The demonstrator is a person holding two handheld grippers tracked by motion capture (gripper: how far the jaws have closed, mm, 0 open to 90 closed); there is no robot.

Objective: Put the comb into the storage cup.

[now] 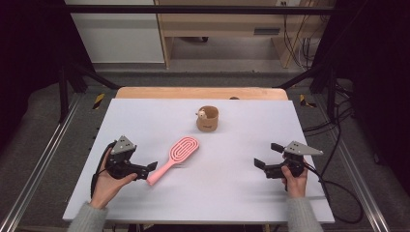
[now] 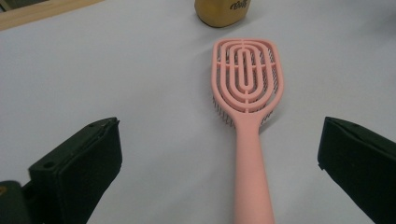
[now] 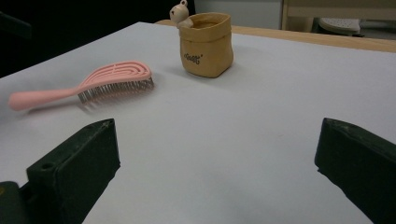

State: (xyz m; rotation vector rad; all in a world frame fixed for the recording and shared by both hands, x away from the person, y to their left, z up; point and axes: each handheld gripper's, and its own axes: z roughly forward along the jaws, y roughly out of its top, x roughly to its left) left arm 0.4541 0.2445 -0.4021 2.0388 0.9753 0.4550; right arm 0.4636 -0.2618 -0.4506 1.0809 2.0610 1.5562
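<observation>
Both black hand-held grippers rest low over the large white rectangular table top point(image 1: 232, 188), one at each near side. Left gripper point(image 1: 151, 170) has its jaws spread wide, gripping nothing; the handle end of the pink plastic vented hairbrush point(image 1: 175, 157) lies between them, and the pads stand clear of it on both sides in the left gripper view. Whether the handle tip touches the gripper body is hard to tell from the high view. Right gripper point(image 1: 267, 155), well apart from the brush on the table's other side, is likewise released, its jaws wide with bare table between them.

The hairbrush point(image 2: 247, 121) lies flat with its bristles down, handle toward the left gripper and its oval, slotted head pointing away, toward the middle of the table. Beyond the head, near the far edge, stands a small tan paper-bag-shaped cup point(image 1: 208, 119), upright. A tiny pale bear figure point(image 3: 180, 12) peeks over its rim.
</observation>
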